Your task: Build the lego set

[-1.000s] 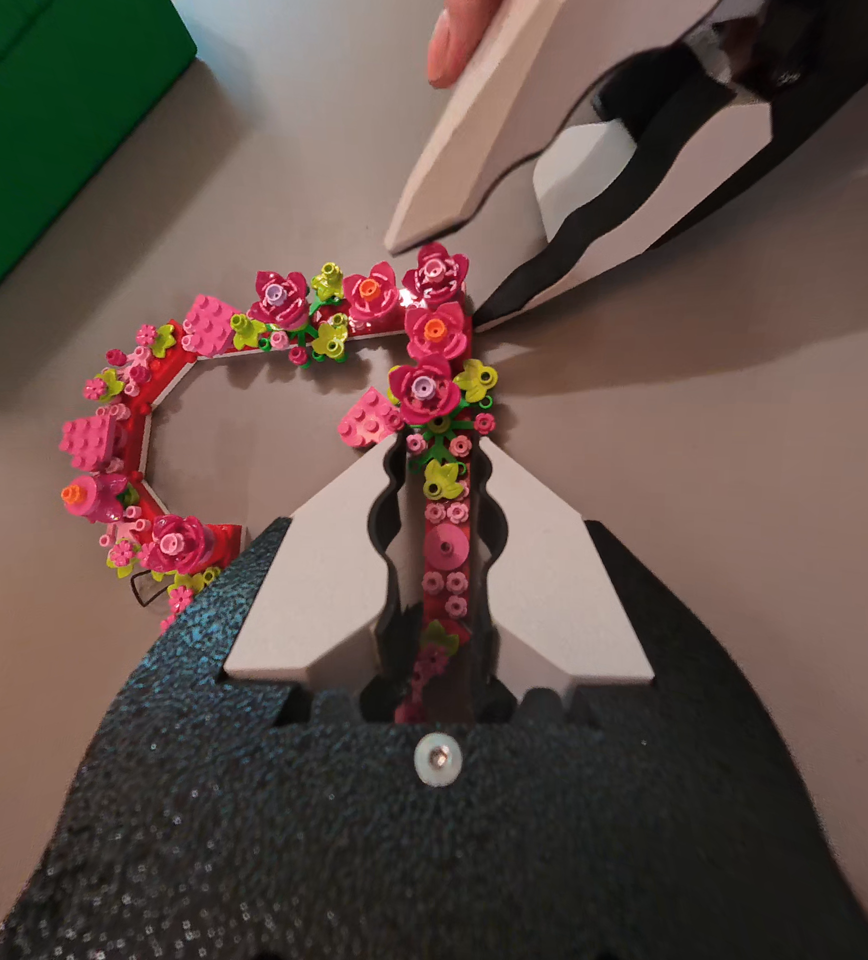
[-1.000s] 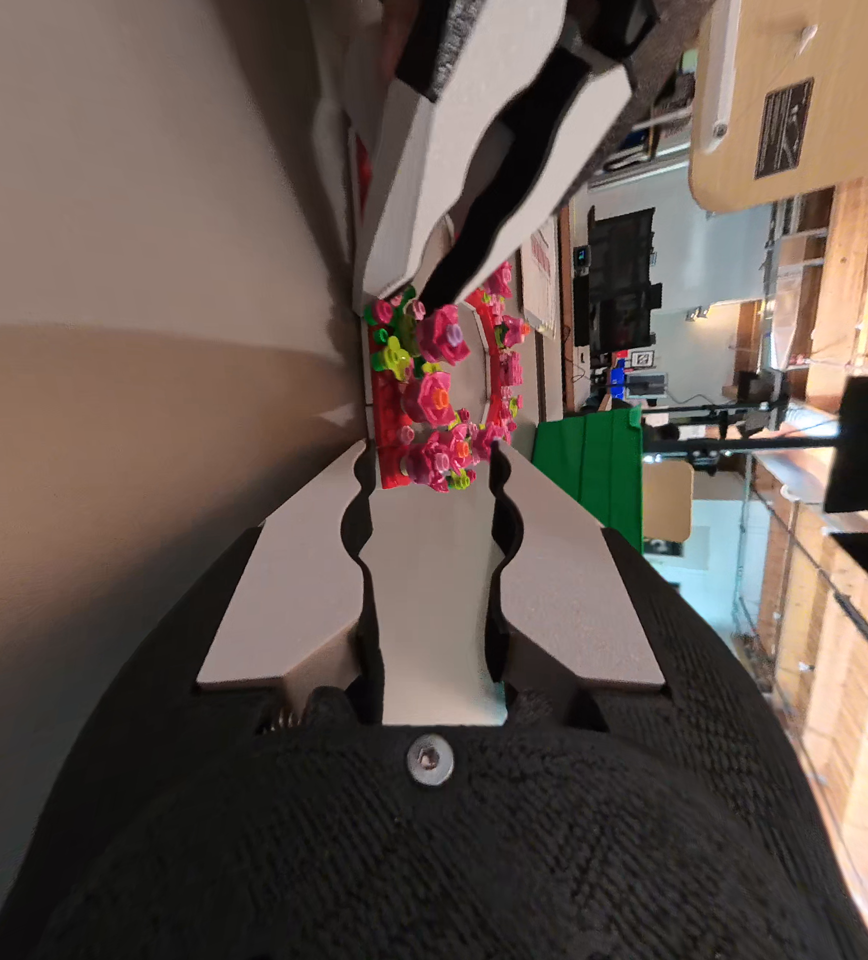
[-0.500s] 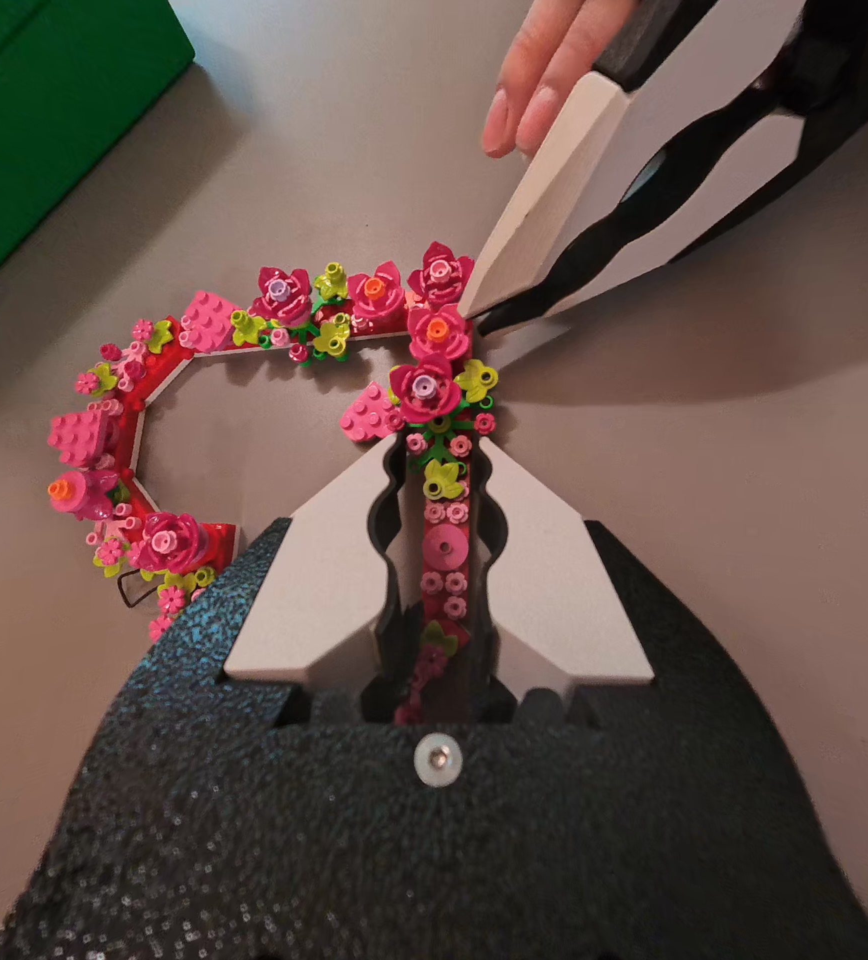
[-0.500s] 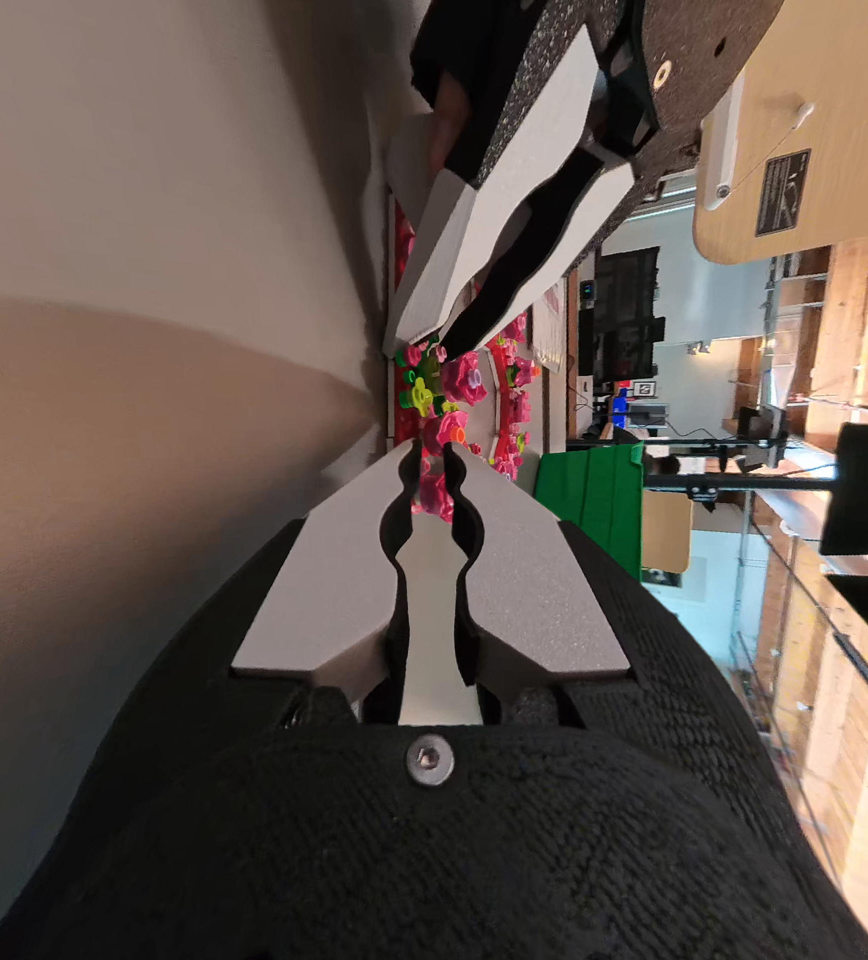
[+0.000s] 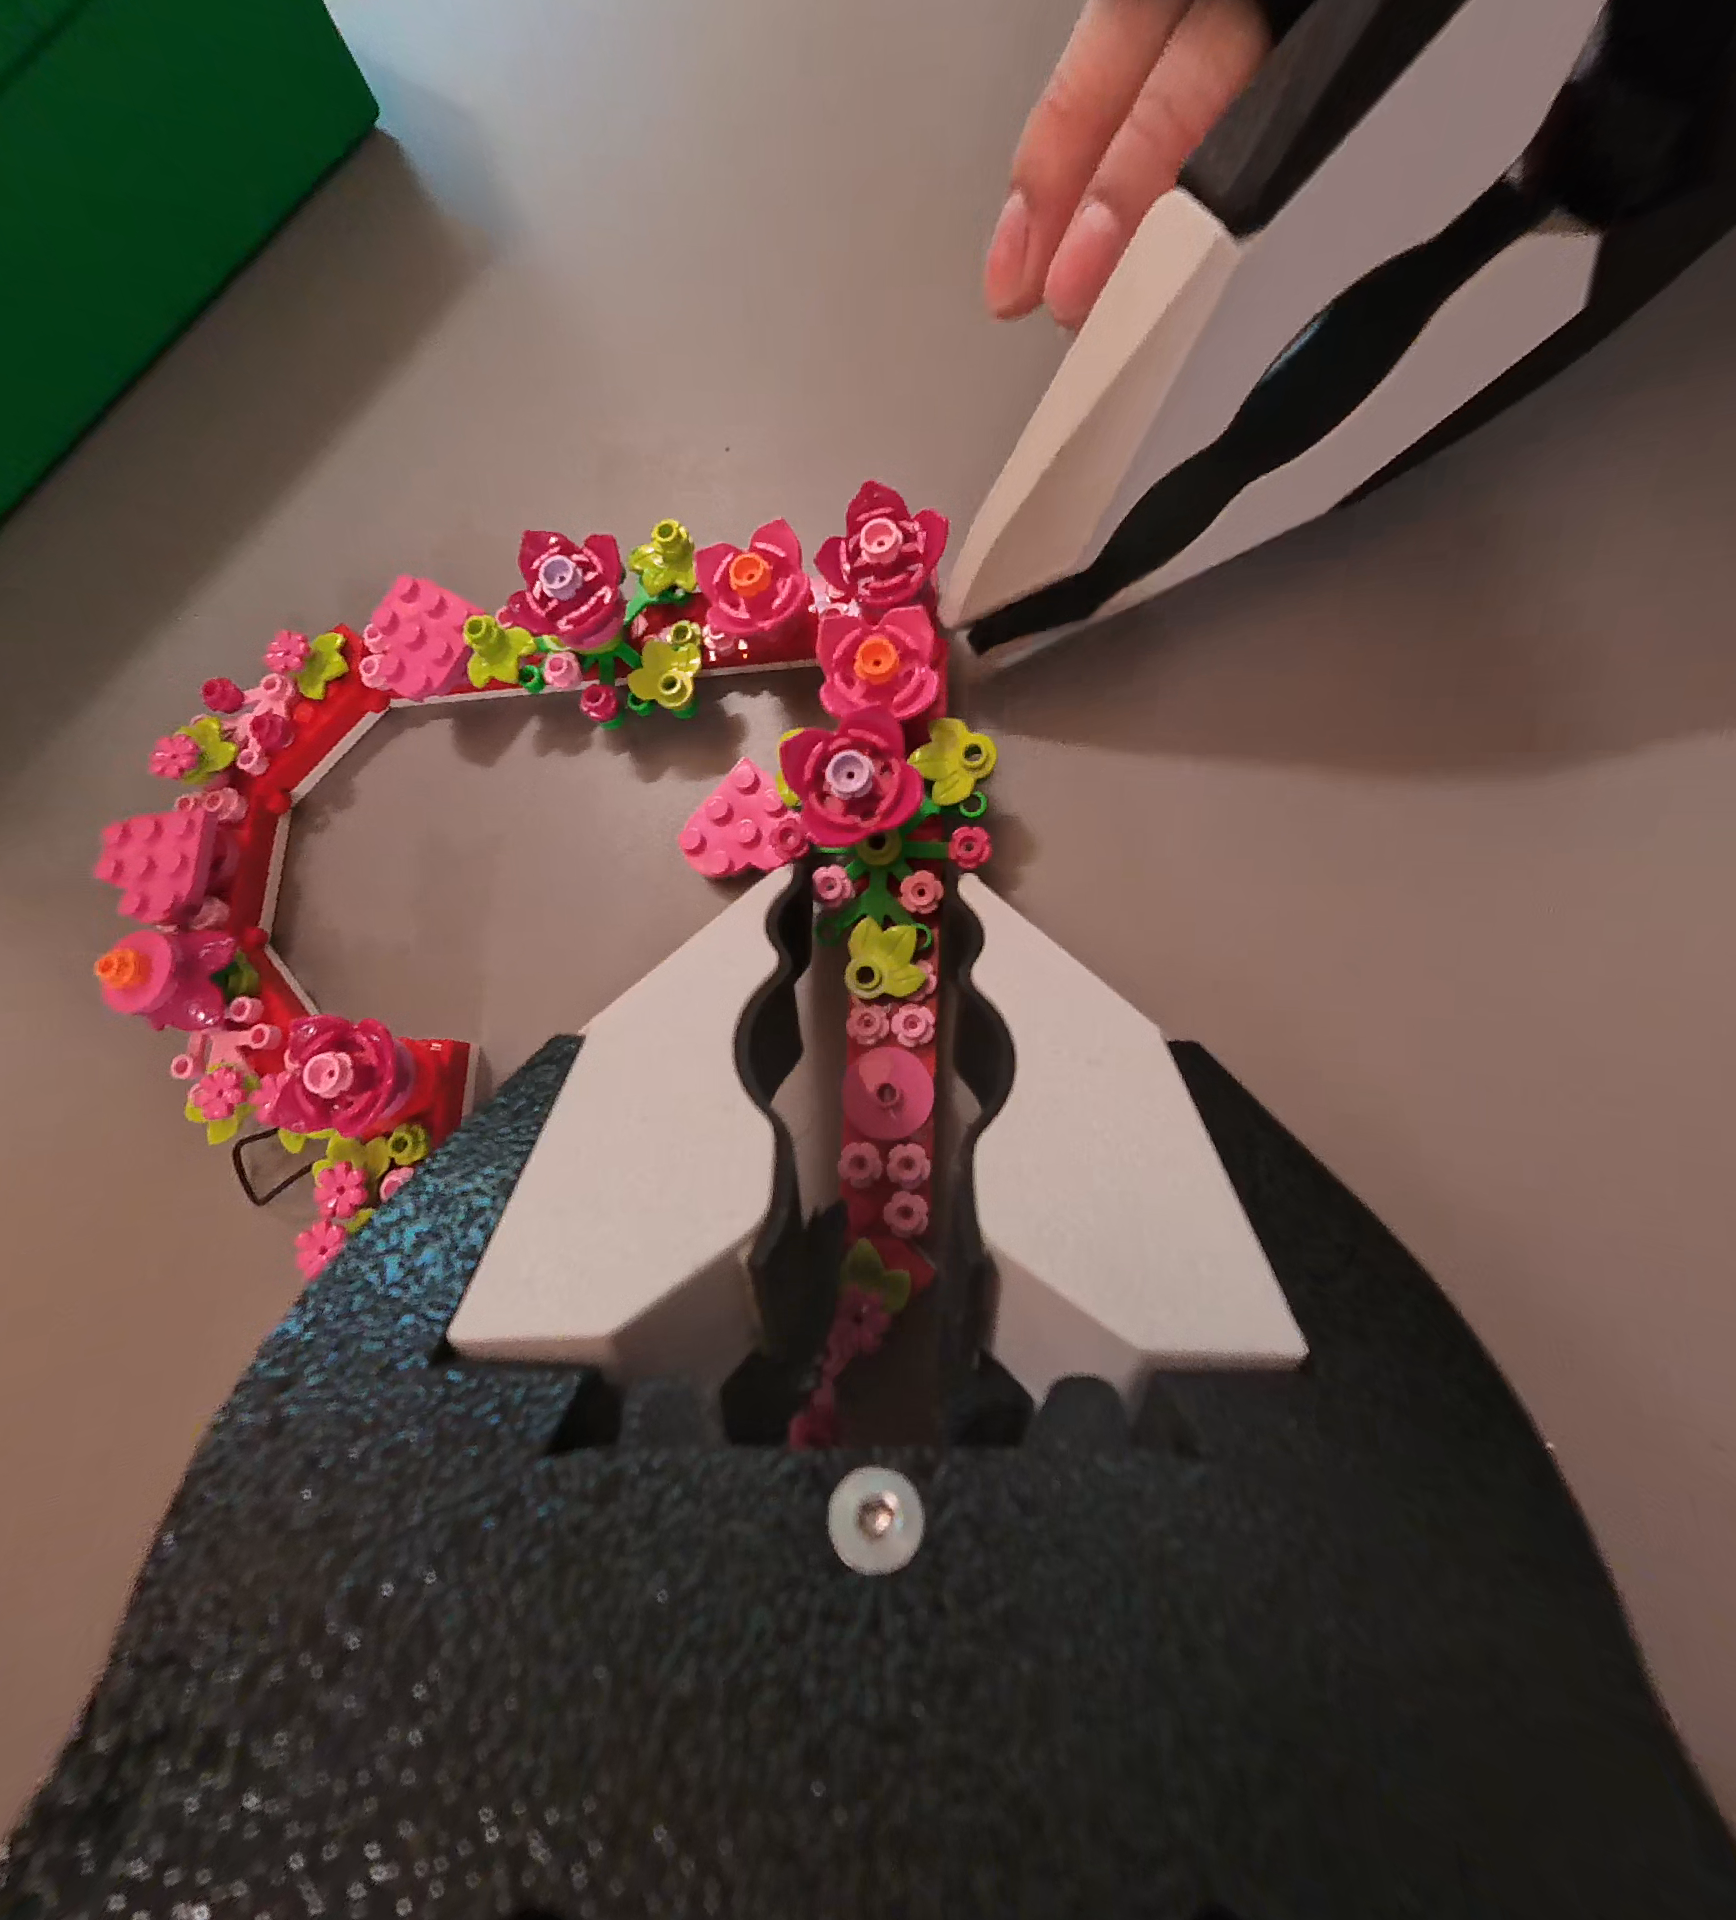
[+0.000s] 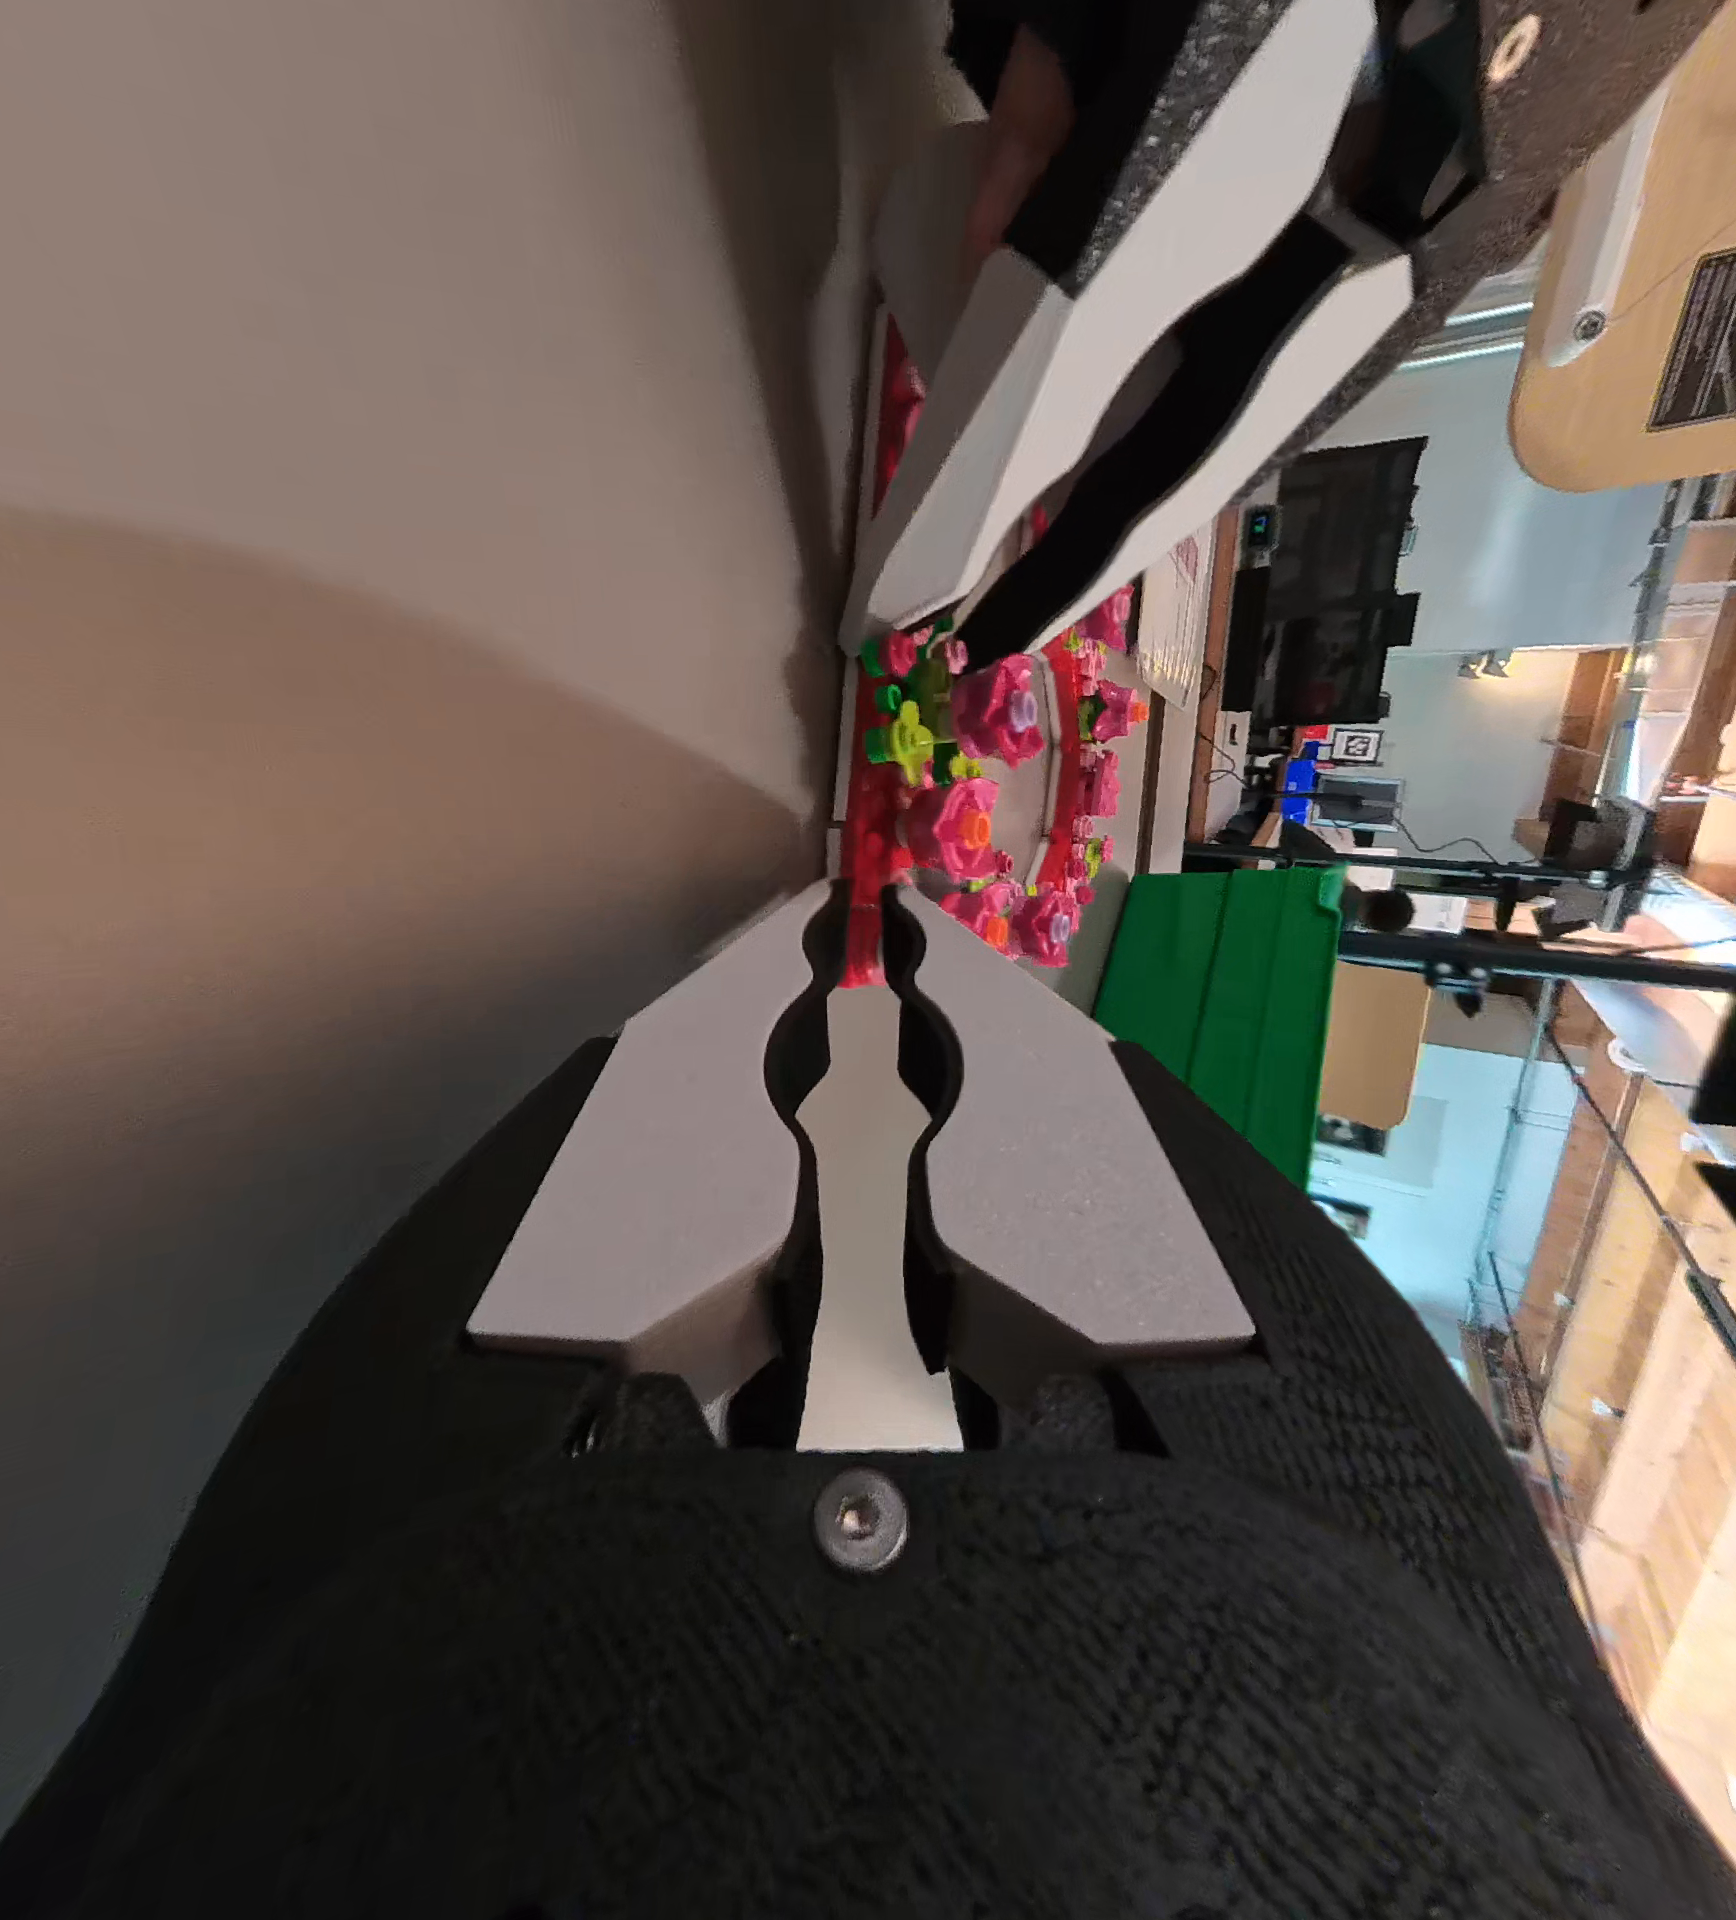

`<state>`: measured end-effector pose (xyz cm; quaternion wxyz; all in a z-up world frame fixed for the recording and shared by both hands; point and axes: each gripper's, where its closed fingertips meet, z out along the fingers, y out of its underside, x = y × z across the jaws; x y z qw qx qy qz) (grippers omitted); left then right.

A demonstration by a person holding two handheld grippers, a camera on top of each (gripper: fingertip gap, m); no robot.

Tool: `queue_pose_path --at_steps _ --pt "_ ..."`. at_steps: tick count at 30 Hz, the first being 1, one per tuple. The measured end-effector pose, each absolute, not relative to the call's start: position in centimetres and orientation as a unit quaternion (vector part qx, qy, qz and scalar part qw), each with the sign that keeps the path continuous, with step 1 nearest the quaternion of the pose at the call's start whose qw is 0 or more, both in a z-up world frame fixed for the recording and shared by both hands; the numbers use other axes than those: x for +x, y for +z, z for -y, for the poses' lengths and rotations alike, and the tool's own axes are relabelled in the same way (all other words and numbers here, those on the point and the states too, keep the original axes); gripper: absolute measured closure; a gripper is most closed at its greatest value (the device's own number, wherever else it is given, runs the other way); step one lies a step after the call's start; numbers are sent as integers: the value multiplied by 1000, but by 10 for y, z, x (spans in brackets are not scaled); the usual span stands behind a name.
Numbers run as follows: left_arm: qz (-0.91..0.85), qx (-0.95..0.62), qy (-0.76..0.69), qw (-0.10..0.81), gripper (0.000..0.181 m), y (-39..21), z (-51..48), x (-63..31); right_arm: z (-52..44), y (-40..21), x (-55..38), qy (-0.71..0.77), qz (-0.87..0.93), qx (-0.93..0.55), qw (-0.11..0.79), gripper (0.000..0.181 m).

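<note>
The left wrist view shows no writing at all; the lego flower frame (image 5: 848, 665) bears none. In the right wrist view, far past my claw, a dark label plate (image 6: 1726, 327) with pale print sits on a tan wooden panel (image 6: 1653, 156). A white sheet (image 6: 1181, 613) with red markings leans behind the table. Further back are a small lit display (image 6: 1259, 527) and a square black-and-white marker tag (image 6: 1357, 744). All of it is too small to read.

At the frame's centre the right gripper (image 6: 866, 896) pinches the red edge of the flowered lego wreath (image 6: 989, 790), while the left gripper (image 6: 957, 634) reaches down from the upper right onto it, a green bin (image 6: 1217, 997) beside.
</note>
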<state>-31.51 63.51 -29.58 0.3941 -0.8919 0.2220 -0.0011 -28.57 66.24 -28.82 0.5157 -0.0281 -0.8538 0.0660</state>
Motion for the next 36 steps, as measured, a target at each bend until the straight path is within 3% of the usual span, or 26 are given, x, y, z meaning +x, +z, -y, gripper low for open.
queue_pose_path --at_steps 23,30,36 --pt "-215 -892 2 397 158 -291 -632 -317 -657 -290 -298 15 833 14 554 179" --pt "-215 -867 80 442 133 -266 -615 -310 -655 -290 -299 22 830 10 558 179" --pt "-240 -830 248 438 108 -268 -621 -312 -652 -289 -299 30 827 8 561 179"
